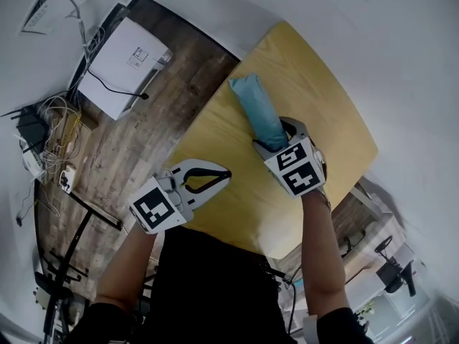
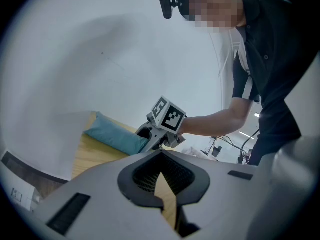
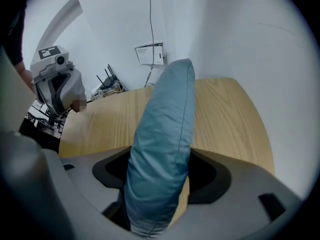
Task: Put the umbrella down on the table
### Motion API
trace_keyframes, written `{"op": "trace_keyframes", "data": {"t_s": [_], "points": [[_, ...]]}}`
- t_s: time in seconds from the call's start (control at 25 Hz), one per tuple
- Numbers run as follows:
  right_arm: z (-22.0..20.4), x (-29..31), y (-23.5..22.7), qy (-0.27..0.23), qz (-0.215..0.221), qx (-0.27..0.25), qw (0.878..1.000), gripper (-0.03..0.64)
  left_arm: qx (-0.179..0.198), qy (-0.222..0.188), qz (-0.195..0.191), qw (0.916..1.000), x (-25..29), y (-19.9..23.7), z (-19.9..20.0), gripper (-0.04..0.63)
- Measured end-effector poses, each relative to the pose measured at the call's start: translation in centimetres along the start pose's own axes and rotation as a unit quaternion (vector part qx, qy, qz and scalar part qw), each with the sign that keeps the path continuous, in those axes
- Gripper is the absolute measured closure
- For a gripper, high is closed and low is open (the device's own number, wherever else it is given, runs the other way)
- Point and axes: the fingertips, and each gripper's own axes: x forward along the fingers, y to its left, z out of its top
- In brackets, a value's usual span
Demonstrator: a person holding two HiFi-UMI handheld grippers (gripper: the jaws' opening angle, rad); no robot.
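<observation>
Umbrella [image 1: 255,106], folded in teal fabric sleeve, gripped in right claw [image 1: 277,140]

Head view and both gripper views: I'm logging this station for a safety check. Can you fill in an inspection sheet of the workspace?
Surface: wooden table, light top; only the umbrella over it.
Job's things: teal folded umbrella, pointing out across the table; contact with the top cannot be told.
Clutter: nothing seen on the table.
Grippers: right gripper has its jaws shut on the umbrella; left gripper has its jaws together, empty, at the table's near edge.
Cables: tangle of cables on the floor; black cable across the white box.
Surroundings: white box on the wood floor, white walls.
</observation>
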Motion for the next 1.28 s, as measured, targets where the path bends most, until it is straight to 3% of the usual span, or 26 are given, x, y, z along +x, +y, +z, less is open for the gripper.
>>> {"op": "trace_keyframes", "data": {"t_s": [0.16,0.36,0.52,0.6,0.68,0.76,0.84,0.88,0.92,1.0,1.16,1.28], "points": [[-0.2,0.4,0.1,0.006,0.0,-0.012,1.0,0.299,0.001,-0.001,0.0,1.0,0.0,-0.7,-0.2,0.584],[-0.3,-0.6,0.1,-0.023,0.004,0.0,1.0,0.299,0.0,-0.017,0.004,0.9998,-0.6,-2.3,0.3,0.584],[-0.6,-4.6,0.3,-0.067,-0.026,0.021,0.997,0.299,0.02,-0.011,0.001,0.9997,-1.6,-4.3,1.5,0.584],[-0.6,-8.0,0.7,-0.113,-0.033,0.041,0.992,0.299,0.028,-0.017,0.003,0.9995,-1.9,-5.3,2.7,0.584],[0.3,-12.7,1.5,-0.204,-0.028,0.059,0.977,0.299,0.035,-0.025,0.009,0.999,-1.9,-6.4,4.3,0.584],[1.2,-18.2,2.8,-0.318,-0.013,0.074,0.945,0.299,0.049,-0.017,0.018,0.9985,-1.9,-7.5,5.8,0.584],[0.5,-23.4,4.5,-0.396,-0.005,0.067,0.916,0.305,0.073,-0.016,0.018,0.9971,-1.5,-9.6,7.0,0.584],[-0.2,-25.7,5.3,-0.417,-0.013,0.049,0.908,0.356,0.087,-0.02,0.015,0.9959,-1.3,-10.8,7.7,0.584],[-1.0,-27.5,6.2,-0.43,-0.029,0.024,0.902,0.46,0.101,-0.021,0.013,0.9946,-0.9,-12.0,8.4,0.584],[-3.0,-30.6,8.3,-0.449,-0.056,-0.019,0.892,0.548,0.131,-0.015,0.014,0.9912,-0.2,-14.4,9.4,0.584],[-10.2,-35.8,13.8,-0.5,-0.039,-0.028,0.865,0.595,0.159,-0.016,0.021,0.9869,1.8,-21.4,10.4,0.584],[-15.6,-38.5,16.1,-0.547,-0.014,0.01,0.837,0.597,0.152,-0.058,0.014,0.9865,2.8,-25.9,11.6,0.584]]}}
